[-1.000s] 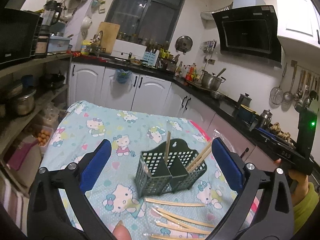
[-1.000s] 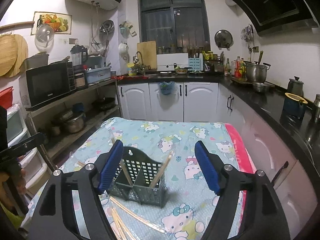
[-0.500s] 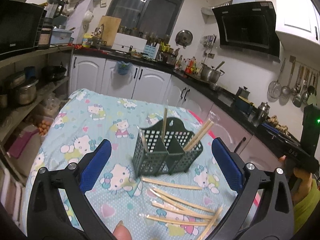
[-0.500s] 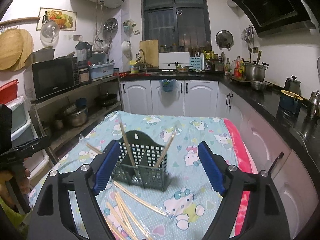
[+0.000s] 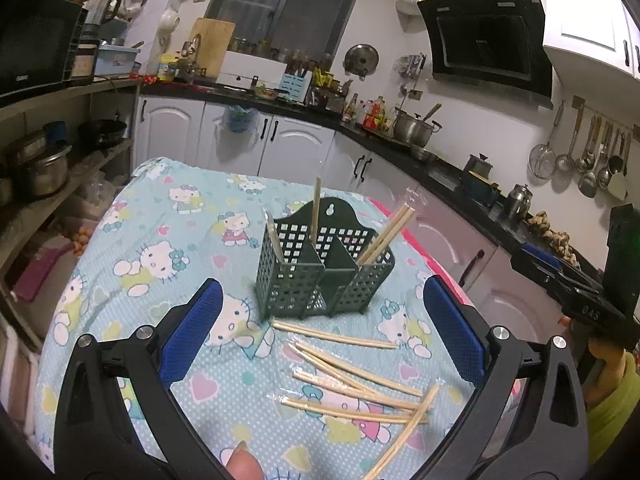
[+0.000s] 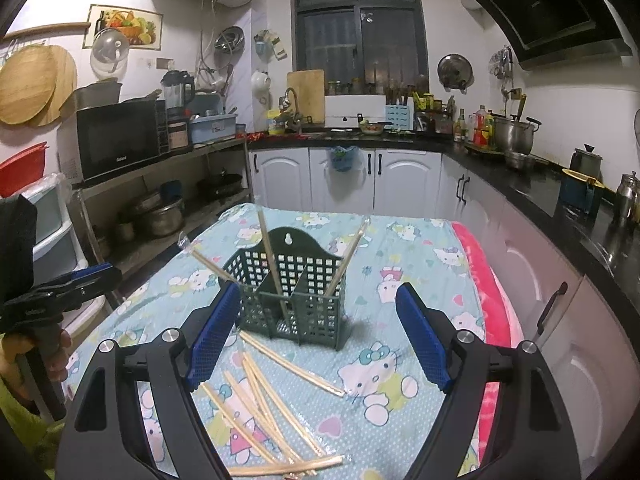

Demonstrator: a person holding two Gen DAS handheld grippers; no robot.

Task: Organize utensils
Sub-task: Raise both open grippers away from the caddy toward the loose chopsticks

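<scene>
A dark green perforated utensil holder (image 5: 320,276) stands on the Hello Kitty tablecloth (image 5: 160,240), with a few wooden chopsticks (image 5: 384,232) upright in its compartments. Several loose chopsticks (image 5: 352,384) lie on the cloth in front of it. My left gripper (image 5: 320,332) is open and empty, above the cloth just short of the holder. In the right wrist view the holder (image 6: 292,300) and loose chopsticks (image 6: 264,400) show too. My right gripper (image 6: 316,336) is open and empty, just in front of the holder.
The table's right edge with a pink cloth (image 6: 480,280) borders the kitchen counter and cabinets (image 6: 540,248). Shelves with pots (image 6: 160,216) stand to the left. The other gripper's handle shows in each view, at the right in the left wrist view (image 5: 592,300) and at the left in the right wrist view (image 6: 52,292).
Both grippers have drawn back and tilted down, so more loose chopsticks on the cloth come into view. Both stay open and empty. The holder has not moved.
</scene>
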